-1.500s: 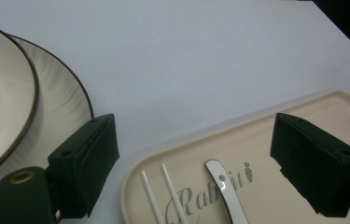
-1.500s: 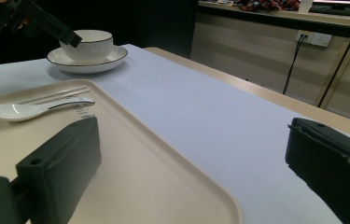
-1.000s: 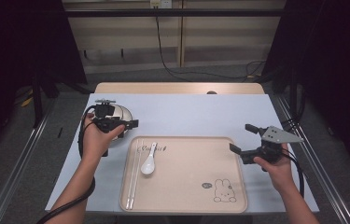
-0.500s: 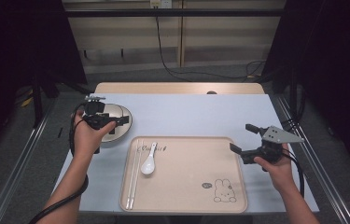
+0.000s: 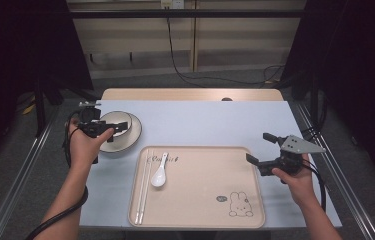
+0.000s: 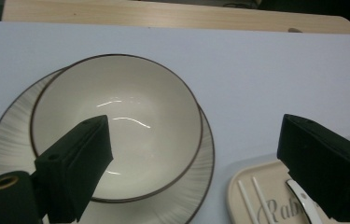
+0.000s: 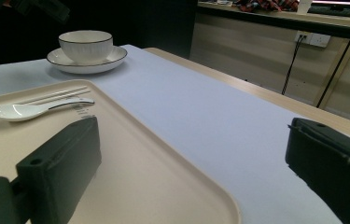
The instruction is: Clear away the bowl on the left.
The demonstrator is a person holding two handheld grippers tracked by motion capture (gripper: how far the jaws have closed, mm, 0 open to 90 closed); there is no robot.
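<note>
At the table's far-left corner, the person's left gripper (image 5: 109,125) now hangs directly above the cream bowl (image 5: 114,124), having drawn back leftward over the last second from a spot nearer the tray. Its jaws are spread wide; in the left gripper view one black jaw sits over the bowl's hollow (image 6: 116,126) and the other out beyond the rim, over the blue table cover (image 6: 266,74). The bowl rests inside a ribbed plate (image 5: 130,137), both left of and beyond the beige tray (image 5: 200,220). The realignment suggests a grasp on the bowl's near rim is next, probably to carry it onto the tray; nothing is gripped yet.

On the tray's left part lie a pair of white chopsticks (image 5: 142,190) and, just beside them, a white spoon (image 5: 158,176). They occupy the strip nearest the bowl, so any set-down there would have to clear them; the tray's middle and right stand open apart from a printed rabbit (image 5: 238,205).

At the right, the right gripper (image 5: 265,151) hovers in the same place as a second ago, off the tray's right edge, jaws apart and holding nothing.
</note>
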